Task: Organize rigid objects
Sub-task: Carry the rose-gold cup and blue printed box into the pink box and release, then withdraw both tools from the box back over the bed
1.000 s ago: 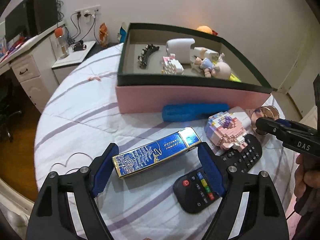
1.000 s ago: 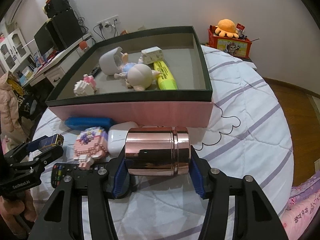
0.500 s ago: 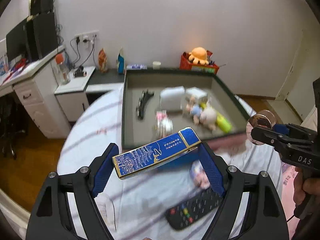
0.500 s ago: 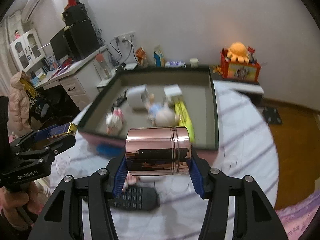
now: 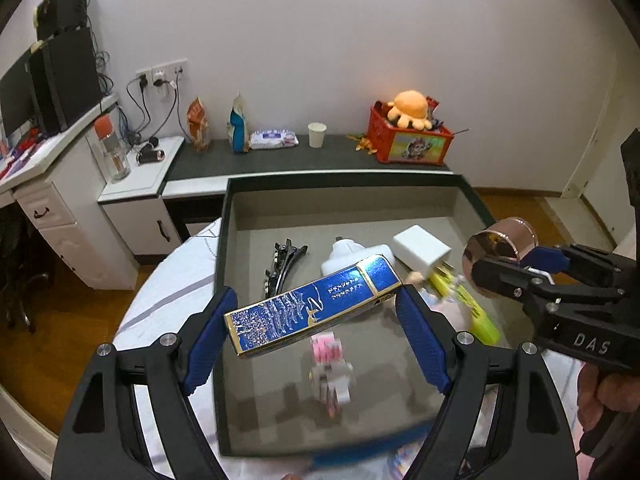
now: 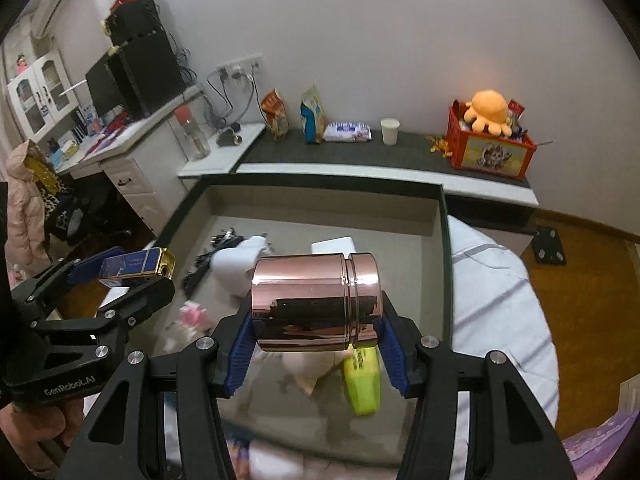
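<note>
Two loads ride in my grip above the open box (image 5: pixel 222 300): my left gripper (image 5: pixel 316 312) clamps the blue-and-gold carton (image 5: pixel 314 306) endwise, tilted; my right gripper (image 6: pixel 316 330) squeezes the rose-gold canister (image 6: pixel 316 300) sideways. Below my jaws lie a hair clip (image 5: pixel 282 264), a yellow highlighter (image 6: pixel 362 384) and blurred toys.

We hold a rose-gold metal canister (image 6: pixel 316 300) sideways in our right gripper (image 6: pixel 316 346), above the dark-rimmed box (image 6: pixel 445 240). Beneath it lie a yellow highlighter (image 6: pixel 362 380) and blurred toys. At left, our left gripper (image 6: pixel 120 284) clamps a blue-and-gold box (image 6: pixel 136 264).
</note>
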The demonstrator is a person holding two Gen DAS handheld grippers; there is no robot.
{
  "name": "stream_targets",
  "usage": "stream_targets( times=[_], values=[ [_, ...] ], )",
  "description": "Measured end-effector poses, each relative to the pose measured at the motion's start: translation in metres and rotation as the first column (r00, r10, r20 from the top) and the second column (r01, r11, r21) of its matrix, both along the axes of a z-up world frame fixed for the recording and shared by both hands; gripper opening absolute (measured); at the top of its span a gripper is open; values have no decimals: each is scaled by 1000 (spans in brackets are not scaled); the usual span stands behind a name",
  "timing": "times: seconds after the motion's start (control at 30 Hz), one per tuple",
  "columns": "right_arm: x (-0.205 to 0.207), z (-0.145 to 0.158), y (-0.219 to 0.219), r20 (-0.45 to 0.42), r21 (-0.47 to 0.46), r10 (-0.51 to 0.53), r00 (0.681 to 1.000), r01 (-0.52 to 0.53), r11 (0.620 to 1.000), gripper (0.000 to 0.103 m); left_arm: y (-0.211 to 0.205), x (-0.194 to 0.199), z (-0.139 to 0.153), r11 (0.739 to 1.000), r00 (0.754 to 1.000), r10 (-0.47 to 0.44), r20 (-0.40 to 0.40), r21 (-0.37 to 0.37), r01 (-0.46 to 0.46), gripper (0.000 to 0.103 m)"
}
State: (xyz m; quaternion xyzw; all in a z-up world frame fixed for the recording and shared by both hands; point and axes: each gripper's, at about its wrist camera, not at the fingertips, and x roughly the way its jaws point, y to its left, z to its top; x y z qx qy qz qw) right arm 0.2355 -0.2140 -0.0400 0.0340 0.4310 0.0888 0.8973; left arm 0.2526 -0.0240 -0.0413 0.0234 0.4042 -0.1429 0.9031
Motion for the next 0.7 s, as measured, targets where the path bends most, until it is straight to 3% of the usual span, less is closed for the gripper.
stream_targets(
  times=[0.3,0.33,0.4,0.6,0.7],
  values=[
    [21,-23,2,-48,-24,17,999,-19,1000,56,-7,25,-30,999,998,8,-61,48,-5,84],
    [21,-23,3,-48,-31,23,999,-25,999,58,-7,25,-31,999,998,9,-62,53,-6,84],
    [19,-23,4,-41,-32,26,999,-27,999,79,-9,24,-31,997,998,12,-62,76,-7,88],
    [6,-10,1,6,-21,14,1000,-14,1000,83,-3,14,-20,997,999,31,-39,78,-28,103],
    [-3,0,-1,25,-23,0,1000,0,1000,86,0,5,-11,996,999,39,-17,85,-37,103]
  ],
)
